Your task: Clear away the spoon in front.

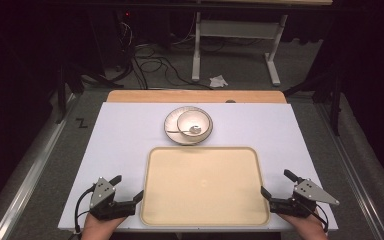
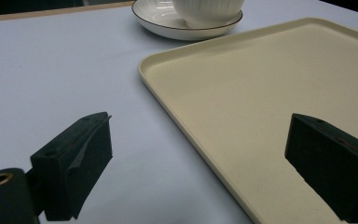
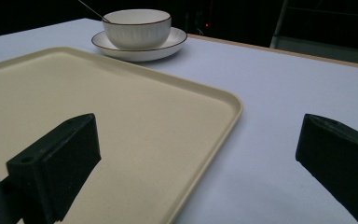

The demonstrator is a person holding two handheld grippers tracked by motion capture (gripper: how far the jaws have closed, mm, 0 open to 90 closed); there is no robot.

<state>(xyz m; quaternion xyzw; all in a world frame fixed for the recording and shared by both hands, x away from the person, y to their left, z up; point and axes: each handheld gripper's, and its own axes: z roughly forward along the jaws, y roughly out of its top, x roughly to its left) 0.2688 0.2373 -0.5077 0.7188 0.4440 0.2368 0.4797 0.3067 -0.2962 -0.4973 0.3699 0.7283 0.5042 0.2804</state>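
On the white bench (image 1: 125, 130), nearest the person: a broad, shallow, cream-coloured rectangular plastic tray (image 1: 205, 186) with rounded corners, lying flat and bare. Flanked by the left gripper (image 1: 128, 189) at its near left edge and the right gripper (image 1: 275, 184) at its near right edge, fingers of both spread wide around the rim, pressing on nothing. Probably light and stiff, though smooth, so apt to slip or tip if pinched at one side alone. Best taken by the raised rim at both short sides, level. Beyond it: a white ribbed ceramic bowl (image 1: 194, 123) with a metal spoon (image 1: 190, 131), set on a dark-rimmed white saucer (image 1: 171, 125).
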